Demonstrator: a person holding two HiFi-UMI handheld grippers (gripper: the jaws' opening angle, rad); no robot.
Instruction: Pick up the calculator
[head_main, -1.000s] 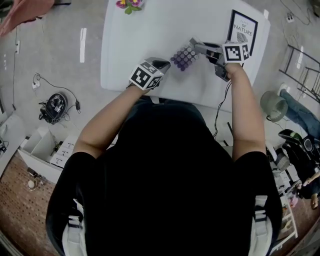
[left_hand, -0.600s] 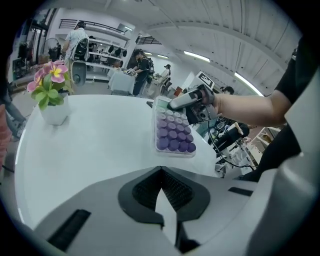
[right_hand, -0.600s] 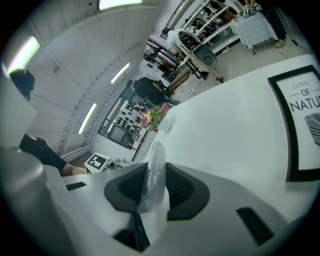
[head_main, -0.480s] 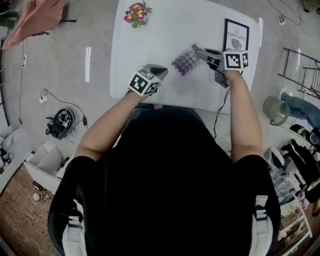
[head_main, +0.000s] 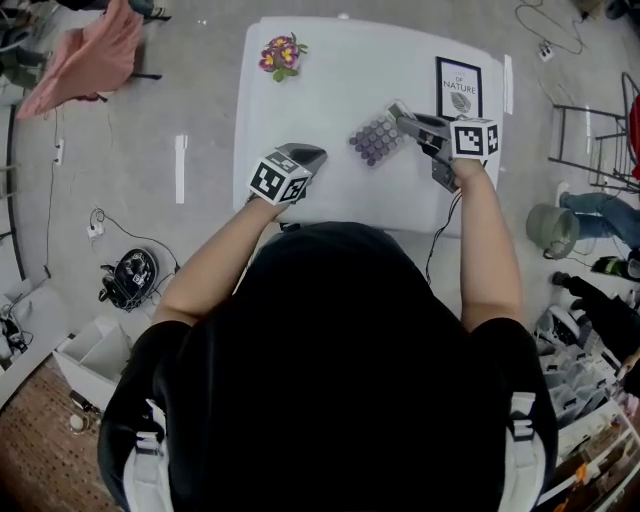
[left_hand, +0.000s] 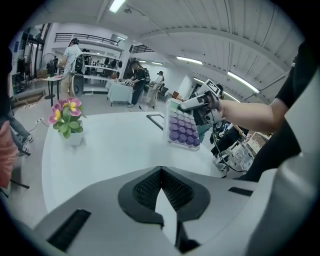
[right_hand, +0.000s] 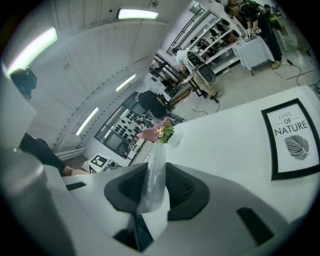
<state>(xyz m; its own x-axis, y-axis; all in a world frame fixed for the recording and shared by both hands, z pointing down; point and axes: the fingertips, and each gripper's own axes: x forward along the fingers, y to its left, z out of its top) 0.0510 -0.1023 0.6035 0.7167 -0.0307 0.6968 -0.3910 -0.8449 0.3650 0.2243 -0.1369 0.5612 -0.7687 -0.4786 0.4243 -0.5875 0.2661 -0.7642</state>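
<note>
Calculator with round purple keys and a clear plastic case (head_main: 377, 136) is up in the air over the right half of the white table (head_main: 330, 90), standing on its edge and tilted. My right gripper (head_main: 405, 122) has it: the two jaws are partly closed and press on the right edge of the calculator, one on each face.

My left gripper (head_main: 312, 153) is above the near left part of the table. Its jaws are together and nothing is between them.

I see lots of bare table in the middle. The small pot of pink and yellow flowers (head_main: 281, 53) sits at the far left, well apart from both grippers. The black-framed picture with a leaf on it (head_main: 459, 87) lies flat at the far right, close beside the calculator. The right edge of the table is just past that picture. The near edge is right by my left gripper.
</note>
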